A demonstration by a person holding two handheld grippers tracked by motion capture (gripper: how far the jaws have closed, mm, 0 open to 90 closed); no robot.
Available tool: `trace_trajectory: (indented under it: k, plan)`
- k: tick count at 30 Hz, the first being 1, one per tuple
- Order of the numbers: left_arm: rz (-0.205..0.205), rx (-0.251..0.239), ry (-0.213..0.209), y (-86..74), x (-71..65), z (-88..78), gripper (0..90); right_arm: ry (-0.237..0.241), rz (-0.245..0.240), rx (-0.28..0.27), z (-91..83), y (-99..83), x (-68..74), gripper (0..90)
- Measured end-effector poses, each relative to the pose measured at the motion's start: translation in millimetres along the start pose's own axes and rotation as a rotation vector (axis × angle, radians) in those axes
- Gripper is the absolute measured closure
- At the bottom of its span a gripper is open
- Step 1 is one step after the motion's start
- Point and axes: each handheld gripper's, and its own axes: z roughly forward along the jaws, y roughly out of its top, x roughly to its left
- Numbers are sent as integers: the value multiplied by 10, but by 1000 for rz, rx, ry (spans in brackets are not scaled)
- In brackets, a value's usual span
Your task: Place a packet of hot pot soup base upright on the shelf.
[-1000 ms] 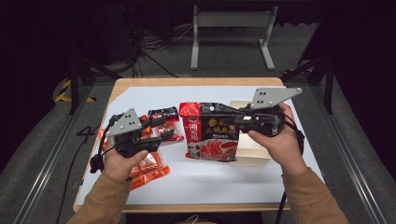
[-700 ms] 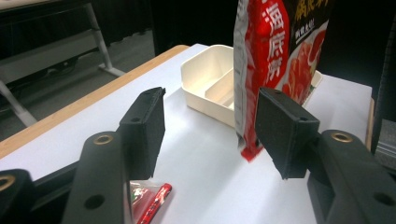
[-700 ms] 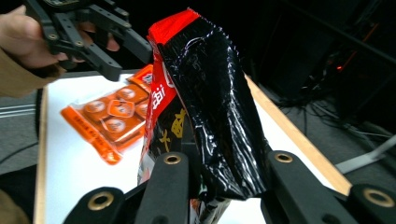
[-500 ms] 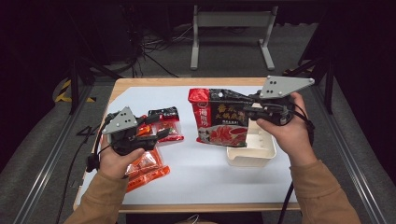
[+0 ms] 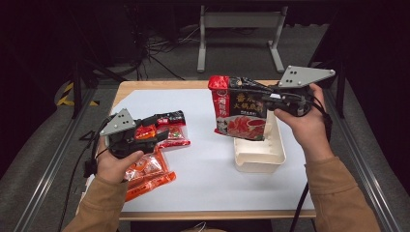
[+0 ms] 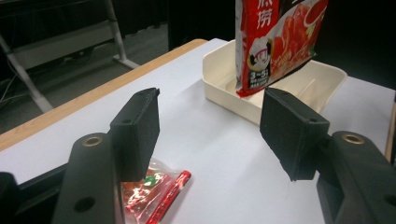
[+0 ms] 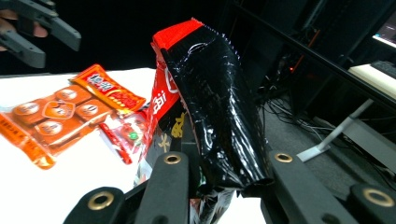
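A red-and-black soup-base pouch point(image 6: 275, 42) carries white Chinese characters down its red strip, among them "底" and "捞", beside a small round cartoon figure; below that, white print reads "3~5" followed by a character too small to make out. The orange snack packet point(image 7: 60, 112) bears white Chinese lettering on its red band, too blurred to read.

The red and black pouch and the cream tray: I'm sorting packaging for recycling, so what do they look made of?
The red and black pouch looks like thin glossy plastic film, perhaps foil-lined: it creases and glints where the right gripper pinches it. The cream tray looks like rigid moulded plastic with a matte, smooth finish, thin walls and rounded corners; melamine cannot be ruled out.
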Motion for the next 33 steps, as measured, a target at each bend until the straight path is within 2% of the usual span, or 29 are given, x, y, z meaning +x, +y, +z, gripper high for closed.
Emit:
trace_trajectory:
  k: [14, 20, 24, 33]
  plan:
    - [-10, 45, 21, -73, 89, 58, 351, -42, 0, 17, 40, -102, -315, 764]
    - [-10, 44, 16, -106, 113, 79, 354, -51, 4, 10, 49, -172, -416, 764]
    - [6, 41, 24, -122, 131, 87, 356, -64, -1, 8, 60, -215, -482, 764]
    - [-5, 22, 27, -153, 167, 101, 321, -87, -10, 13, 110, -324, -620, 764]
